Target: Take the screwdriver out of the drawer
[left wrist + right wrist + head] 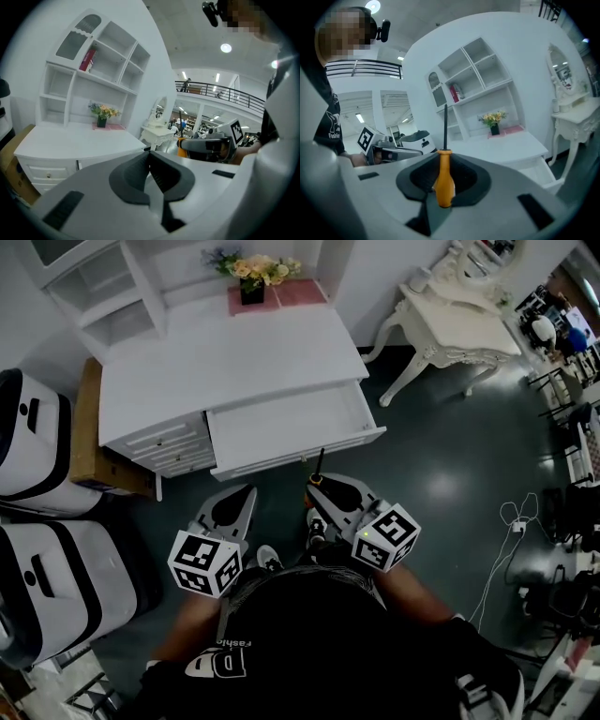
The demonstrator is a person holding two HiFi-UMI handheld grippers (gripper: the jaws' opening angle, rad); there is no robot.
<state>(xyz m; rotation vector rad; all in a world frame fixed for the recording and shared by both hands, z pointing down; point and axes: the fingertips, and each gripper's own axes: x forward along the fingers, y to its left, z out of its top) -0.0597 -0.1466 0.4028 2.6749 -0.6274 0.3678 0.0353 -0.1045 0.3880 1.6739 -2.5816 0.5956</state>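
Orange is the handle of the screwdriver (443, 180), and your right gripper (443, 161) is pinching it, with the black tip pointing up. The tool is out of the drawer (298, 452) — just in front of its open face. Your left gripper (151, 157) is pressed together with nothing in it, also in front of the drawer. I think the taking-out step is done. Next, hold your pinch firm and pick a safe spot to lay it down — maybe the desk top (234, 362) behind the drawer.

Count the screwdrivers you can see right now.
1. The screwdriver is clamped by its orange handle in the right gripper, in front of the open drawer. The drawer's back, under the desktop, is hidden.
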